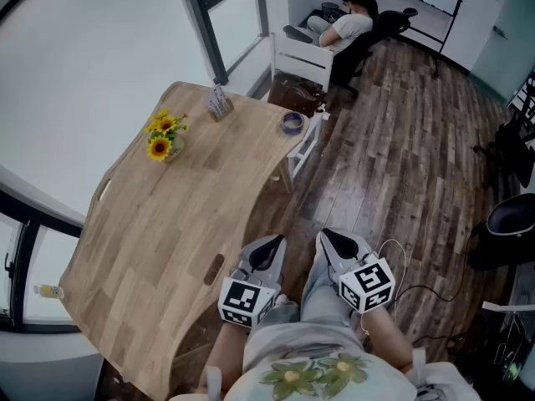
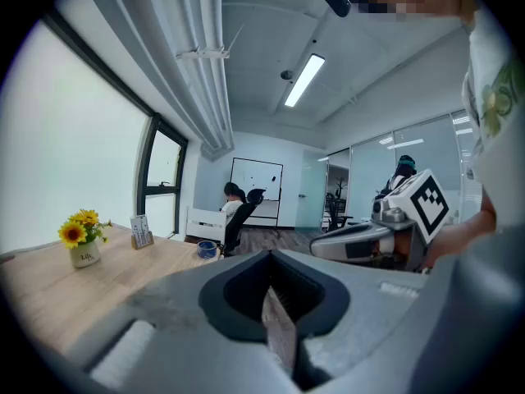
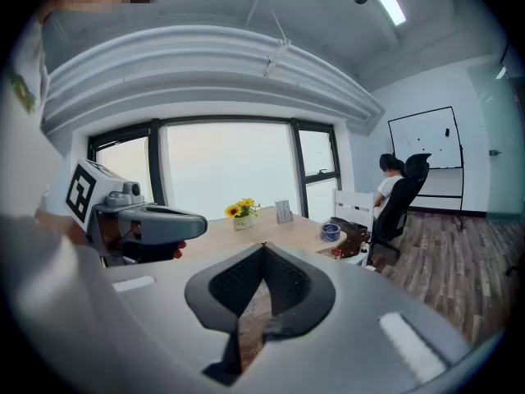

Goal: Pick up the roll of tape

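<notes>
The roll of tape (image 1: 292, 123) is a small blue ring lying near the far right corner of the wooden table (image 1: 192, 224). It also shows far ahead in the left gripper view as the tape (image 2: 207, 249) and in the right gripper view as the tape (image 3: 330, 231). My left gripper (image 1: 269, 246) and right gripper (image 1: 329, 239) are held side by side close to my body, off the table's near right edge and far from the tape. The left gripper's (image 2: 271, 257) jaws are shut on nothing. The right gripper's (image 3: 262, 249) jaw tips meet, with nothing between them.
A pot of sunflowers (image 1: 163, 143) and a small card stand (image 1: 219, 103) sit on the table's far left part. Beyond the table stand a white bench (image 1: 301, 57) and a person seated in a black office chair (image 1: 355, 27). Wooden floor lies to the right.
</notes>
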Demonstrator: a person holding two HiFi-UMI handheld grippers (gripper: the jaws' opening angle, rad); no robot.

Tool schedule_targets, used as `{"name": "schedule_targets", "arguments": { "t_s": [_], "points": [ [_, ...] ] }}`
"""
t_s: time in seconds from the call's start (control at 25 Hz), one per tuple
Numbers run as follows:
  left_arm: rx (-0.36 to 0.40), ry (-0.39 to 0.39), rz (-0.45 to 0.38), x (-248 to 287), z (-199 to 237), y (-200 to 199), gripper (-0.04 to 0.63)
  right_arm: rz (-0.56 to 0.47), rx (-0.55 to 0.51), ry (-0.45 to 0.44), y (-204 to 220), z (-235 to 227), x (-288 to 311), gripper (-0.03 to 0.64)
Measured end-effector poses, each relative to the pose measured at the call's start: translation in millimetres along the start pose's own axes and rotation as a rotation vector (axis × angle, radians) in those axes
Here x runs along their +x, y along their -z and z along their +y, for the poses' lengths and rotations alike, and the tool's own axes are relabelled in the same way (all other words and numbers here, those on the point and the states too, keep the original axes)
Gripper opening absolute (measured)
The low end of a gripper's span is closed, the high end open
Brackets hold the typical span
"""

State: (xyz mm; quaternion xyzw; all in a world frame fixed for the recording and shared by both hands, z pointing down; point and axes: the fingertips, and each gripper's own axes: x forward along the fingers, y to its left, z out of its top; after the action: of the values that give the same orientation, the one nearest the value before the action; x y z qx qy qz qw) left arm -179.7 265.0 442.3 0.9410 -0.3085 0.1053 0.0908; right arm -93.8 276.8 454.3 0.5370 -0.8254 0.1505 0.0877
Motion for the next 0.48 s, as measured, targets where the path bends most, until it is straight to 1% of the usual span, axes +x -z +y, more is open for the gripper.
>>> {"name": "schedule_targets", "arguments": {
  "t_s": [0.24, 0.48],
  "points": [
    [0.012, -0.006, -0.001, 42.4, 21.3, -16.2, 0.005, -0.014, -0.009, -0.005, -16.7, -35.6, 23.7, -0.002],
    [0.032, -0.012, -0.020, 96.6, 48.0, -44.1, 0.005, 0.017, -0.022, -0.017, -27.5, -82.0, 51.9, -0.002]
  ]
}}
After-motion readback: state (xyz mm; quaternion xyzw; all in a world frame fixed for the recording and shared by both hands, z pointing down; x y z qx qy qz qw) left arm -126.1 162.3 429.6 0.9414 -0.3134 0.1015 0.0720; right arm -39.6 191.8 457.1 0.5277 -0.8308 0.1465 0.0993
